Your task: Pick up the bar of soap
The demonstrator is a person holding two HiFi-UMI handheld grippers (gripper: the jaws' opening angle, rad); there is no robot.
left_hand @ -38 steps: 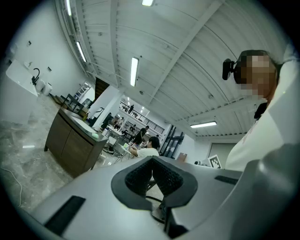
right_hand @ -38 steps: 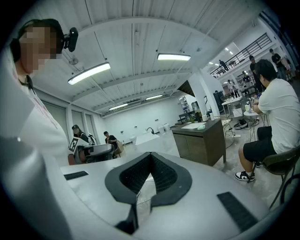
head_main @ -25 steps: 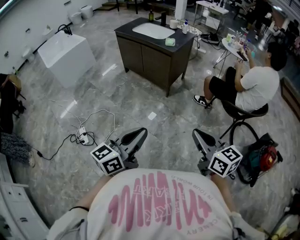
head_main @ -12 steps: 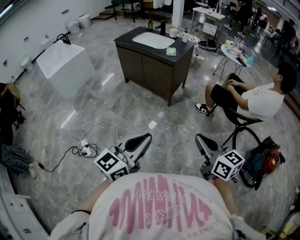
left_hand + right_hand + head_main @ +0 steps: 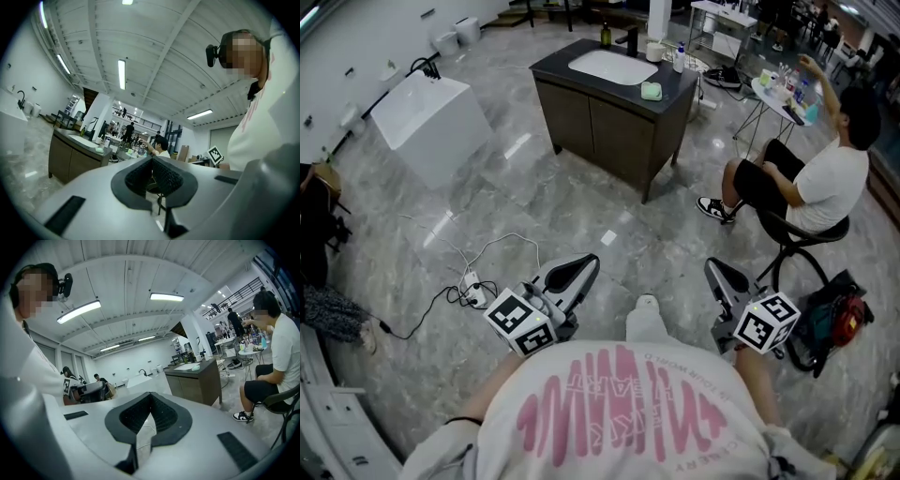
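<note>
The pale green bar of soap [image 5: 651, 90] lies on the dark vanity top [image 5: 675, 89], to the right of the white sink basin [image 5: 608, 66], across the floor from me. It also shows small in the left gripper view as the soap [image 5: 100, 150] and in the right gripper view as the soap [image 5: 196, 367]. My left gripper [image 5: 581, 267] and right gripper [image 5: 719, 272] are held low in front of my body, far short of the vanity. Both have their jaws shut with nothing between them, as seen at the left gripper [image 5: 151, 164] and the right gripper [image 5: 150, 401].
A person sits on a black chair [image 5: 792, 230] right of the vanity, beside a small round table [image 5: 780, 94] with bottles. A white block-shaped tub [image 5: 431, 112] stands at left. A power strip and cables [image 5: 473, 279] lie on the marble floor. A black bag [image 5: 827, 319] sits at far right.
The view has shifted and my shoe now shows between the two grippers. The seated person has raised an arm toward the round table. Both grippers stay shut.
</note>
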